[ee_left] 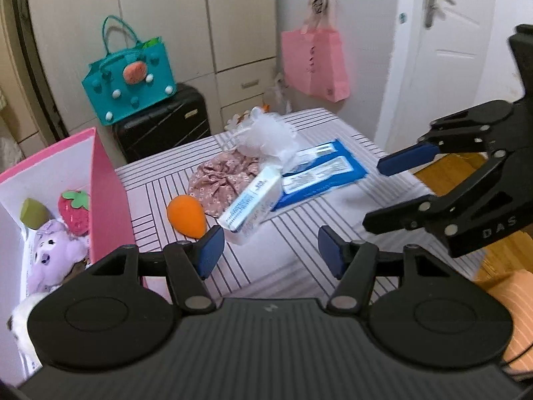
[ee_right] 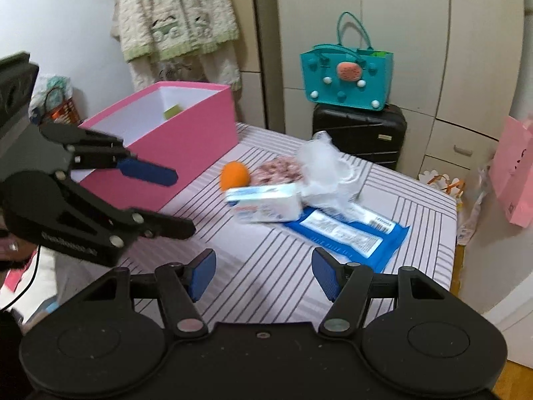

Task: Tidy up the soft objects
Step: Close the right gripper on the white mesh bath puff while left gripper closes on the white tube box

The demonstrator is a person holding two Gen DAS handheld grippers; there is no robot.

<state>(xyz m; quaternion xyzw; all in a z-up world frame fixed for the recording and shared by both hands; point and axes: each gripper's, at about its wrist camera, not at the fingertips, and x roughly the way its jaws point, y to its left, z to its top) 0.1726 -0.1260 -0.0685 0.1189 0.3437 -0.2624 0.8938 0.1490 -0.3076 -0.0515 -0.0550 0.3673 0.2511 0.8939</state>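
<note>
Nearest, the left gripper [ee_left: 268, 251] and right gripper [ee_right: 263, 275] both hover with jaws parted and nothing between them, over bare striped table [ee_left: 286, 266]. Beyond that open strip lie an orange sponge [ee_left: 186, 215], a tissue pack [ee_left: 253, 205] and a blue wipes packet [ee_left: 319, 171], bunched mid-table. The pink box [ee_left: 110, 193] stands at the left edge, holding plush toys [ee_left: 55, 250], possibly more, blurred.

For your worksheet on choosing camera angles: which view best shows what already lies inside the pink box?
The left wrist view: it looks into the pink box, showing a purple plush, a strawberry toy and a green piece. The right wrist view shows mostly the box's outside wall and only a green scrap inside.
</note>
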